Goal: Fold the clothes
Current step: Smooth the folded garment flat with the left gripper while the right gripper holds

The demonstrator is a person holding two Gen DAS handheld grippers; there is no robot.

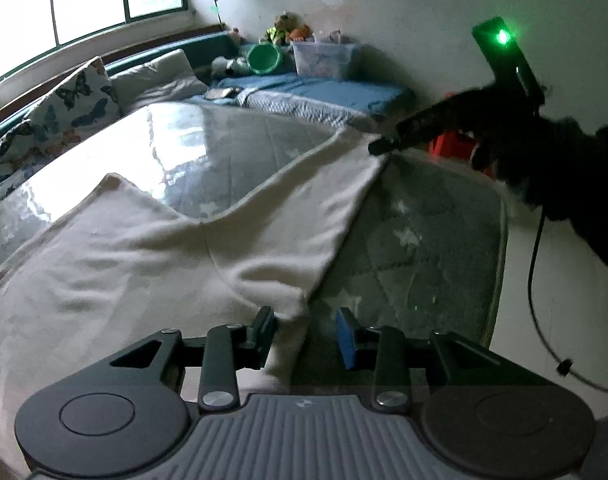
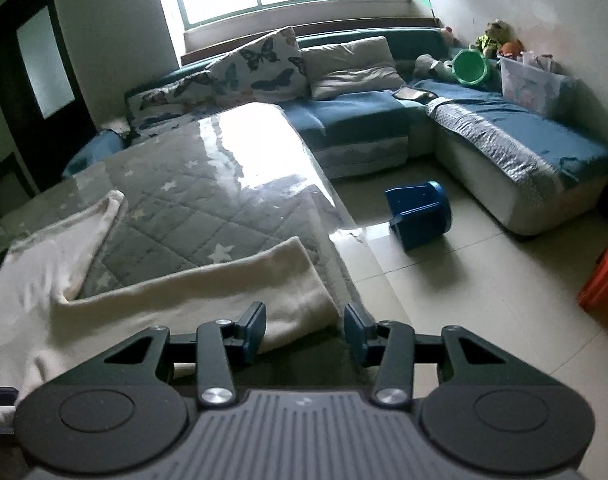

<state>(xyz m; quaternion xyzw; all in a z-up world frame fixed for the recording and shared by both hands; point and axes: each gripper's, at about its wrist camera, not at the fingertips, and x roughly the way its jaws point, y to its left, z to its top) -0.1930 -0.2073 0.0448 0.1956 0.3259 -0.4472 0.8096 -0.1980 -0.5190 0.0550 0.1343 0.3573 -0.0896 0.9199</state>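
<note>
A white cloth (image 1: 143,248) lies partly spread on the table (image 1: 223,152), which has a grey star-quilted cover under a shiny sheet. In the left wrist view my left gripper (image 1: 306,328) is open at the cloth's near corner; the corner lies between the jaws against the left finger (image 1: 263,330), clear of the blue pad (image 1: 346,336). At the far corner sits my right gripper (image 1: 380,147), held by a dark-sleeved hand. In the right wrist view the right gripper (image 2: 306,326) stands open over a folded corner of the cloth (image 2: 223,292) at the table's (image 2: 175,208) edge.
A blue sofa (image 2: 364,120) with butterfly cushions wraps around the back. A blue stool (image 2: 420,216) lies tipped on the tiled floor, with a red object (image 2: 604,276) at the right. A clear storage box (image 2: 532,80) and a green bucket (image 2: 470,66) sit on the sofa. A cable (image 1: 536,280) hangs beside the table.
</note>
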